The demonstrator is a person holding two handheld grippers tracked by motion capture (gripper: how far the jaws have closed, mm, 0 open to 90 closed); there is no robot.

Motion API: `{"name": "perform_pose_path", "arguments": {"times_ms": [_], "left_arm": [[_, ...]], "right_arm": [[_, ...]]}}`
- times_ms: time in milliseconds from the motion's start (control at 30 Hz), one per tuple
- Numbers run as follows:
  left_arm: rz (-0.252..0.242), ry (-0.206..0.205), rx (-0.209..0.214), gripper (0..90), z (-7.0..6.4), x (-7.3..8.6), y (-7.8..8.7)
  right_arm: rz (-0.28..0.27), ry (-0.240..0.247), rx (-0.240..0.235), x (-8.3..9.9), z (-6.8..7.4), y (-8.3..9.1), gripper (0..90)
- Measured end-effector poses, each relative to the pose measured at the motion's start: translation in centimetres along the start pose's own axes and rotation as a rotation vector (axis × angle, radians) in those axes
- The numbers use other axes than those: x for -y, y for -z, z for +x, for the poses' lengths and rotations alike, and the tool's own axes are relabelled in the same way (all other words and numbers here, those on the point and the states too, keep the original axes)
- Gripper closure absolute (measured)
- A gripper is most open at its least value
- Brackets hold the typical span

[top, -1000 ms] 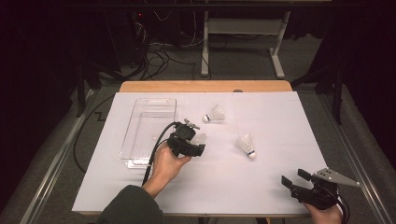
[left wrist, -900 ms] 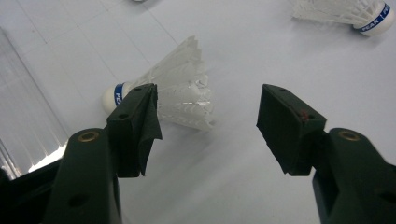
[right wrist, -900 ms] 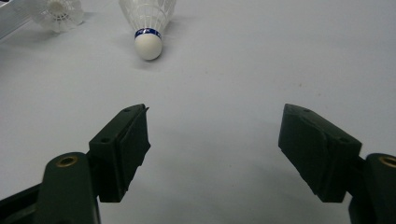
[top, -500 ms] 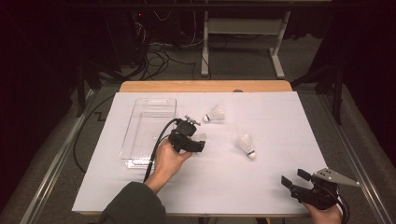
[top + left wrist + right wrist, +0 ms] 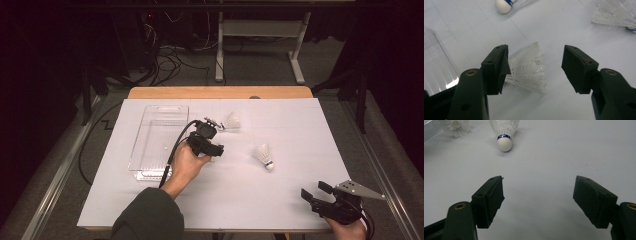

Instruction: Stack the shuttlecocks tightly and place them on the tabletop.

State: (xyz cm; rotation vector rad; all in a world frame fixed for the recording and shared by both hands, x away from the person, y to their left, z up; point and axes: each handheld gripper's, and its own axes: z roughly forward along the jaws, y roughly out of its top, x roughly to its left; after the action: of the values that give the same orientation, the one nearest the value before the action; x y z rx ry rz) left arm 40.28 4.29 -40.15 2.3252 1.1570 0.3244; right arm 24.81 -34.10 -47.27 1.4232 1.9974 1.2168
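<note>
A white shuttlecock (image 5: 529, 68) lies on its side on the white table cover, between the jaws of my left gripper (image 5: 536, 62). That gripper is open, and its left jaw is close against the feathers. In the high view the left gripper (image 5: 209, 142) hovers right of the clear tray (image 5: 150, 172), held from below by a hand. A second shuttlecock (image 5: 232, 121) lies just beyond it. A third shuttlecock (image 5: 263, 155) with a blue band (image 5: 504, 141) rests mid-table. My right gripper (image 5: 314, 190) stands open near the front right corner, with nothing between its jaws (image 5: 539, 192).
The clear tray (image 5: 436, 70) has nothing in it that I can see. A white cover (image 5: 300, 125) spreads over the wooden table. Cables and a metal stand (image 5: 220, 45) are on the dark floor behind. A black cable (image 5: 172, 155) trails from the left gripper.
The left gripper has shifted slightly away from the person and to the right, and now covers the shuttlecock that showed beside it in the high view. The right gripper has not moved.
</note>
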Motion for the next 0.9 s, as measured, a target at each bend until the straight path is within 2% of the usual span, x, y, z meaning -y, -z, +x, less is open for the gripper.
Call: {"name": "perform_pose_path", "arguments": {"times_ms": [167,333,467,633,900], "left_arm": [[0.022,0.001,-0.016,40.7,0.3,-0.3,-0.6],[0.044,0.013,-0.013,44.8,0.7,-0.3,-1.0],[0.057,0.006,-0.021,46.3,0.7,-0.3,-1.3],[0.064,0.009,-0.022,48.0,0.8,-0.4,-1.6],[0.052,0.001,-0.021,57.6,0.9,-0.5,-1.9]], "right_arm": [[0.002,-0.004,-0.004,0.0,0.0,0.0,25.1],[0.002,-0.006,-0.006,0.0,0.0,0.0,25.1],[0.004,-0.002,-0.007,0.0,0.0,-0.1,25.1],[0.006,-0.003,-0.007,0.0,0.0,-0.1,25.1],[0.001,0.001,-0.007,0.0,0.1,-0.1,26.1]]}}
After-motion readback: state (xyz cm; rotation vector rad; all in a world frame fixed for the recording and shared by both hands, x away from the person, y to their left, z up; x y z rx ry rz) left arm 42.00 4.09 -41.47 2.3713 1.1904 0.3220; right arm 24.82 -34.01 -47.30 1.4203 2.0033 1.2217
